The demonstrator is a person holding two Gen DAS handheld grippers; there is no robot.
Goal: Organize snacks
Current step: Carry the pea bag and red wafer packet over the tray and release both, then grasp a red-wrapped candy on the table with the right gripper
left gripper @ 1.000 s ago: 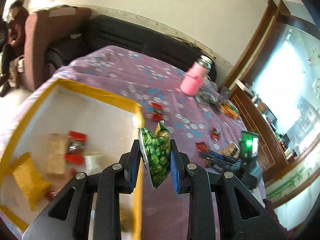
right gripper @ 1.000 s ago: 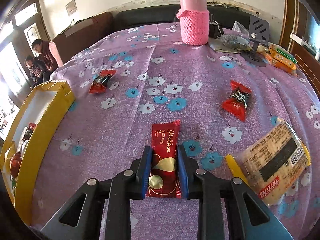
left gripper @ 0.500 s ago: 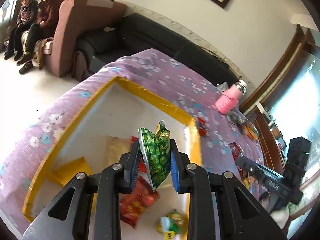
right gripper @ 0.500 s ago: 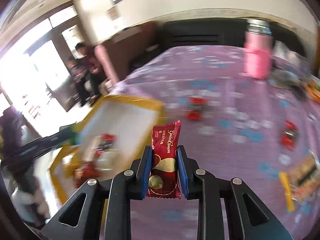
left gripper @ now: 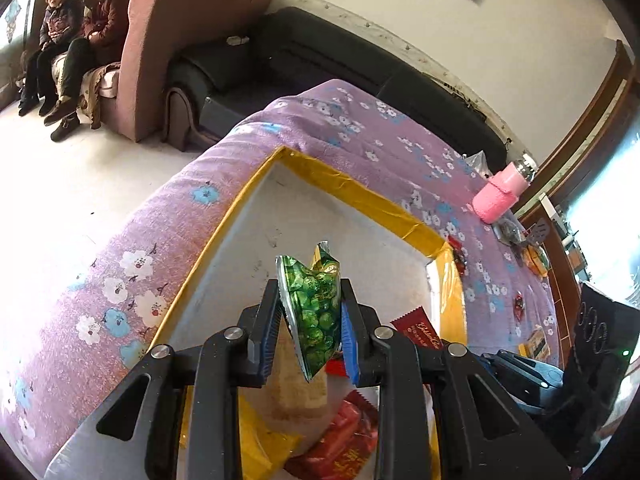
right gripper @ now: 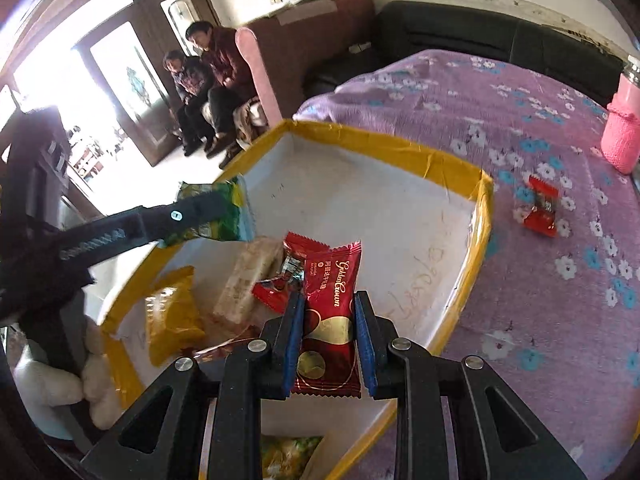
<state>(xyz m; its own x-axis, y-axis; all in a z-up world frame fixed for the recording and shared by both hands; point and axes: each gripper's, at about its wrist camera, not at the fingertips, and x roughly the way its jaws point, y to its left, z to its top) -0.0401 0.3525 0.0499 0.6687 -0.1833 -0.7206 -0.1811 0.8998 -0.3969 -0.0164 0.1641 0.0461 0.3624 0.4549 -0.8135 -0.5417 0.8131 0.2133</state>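
Note:
My left gripper [left gripper: 310, 334] is shut on a green pea snack packet [left gripper: 314, 312] and holds it above the yellow-rimmed white box [left gripper: 352, 194]. My right gripper [right gripper: 330, 342] is shut on a dark red Golden Crown wafer packet [right gripper: 330, 300], also over the box [right gripper: 384, 146]. The left gripper with its green packet [right gripper: 216, 216] shows at the left of the right wrist view. The red wafer tip [left gripper: 416, 328] shows in the left wrist view. The box holds a yellow packet [right gripper: 172, 316], a beige bar [right gripper: 250, 276] and red packets [right gripper: 276, 288].
The box sits on a purple flowered cloth [right gripper: 540, 280]. A loose red candy [right gripper: 540, 208] lies right of the box, and more snacks [left gripper: 534, 258] lie further off. A pink-sleeved bottle [left gripper: 502, 196] stands at the far end. Two people [left gripper: 76, 40] sit on a sofa.
Both grippers have moved left from over the cloth to above the box, each still holding its packet. The right gripper lifted the red wafer off the cloth.

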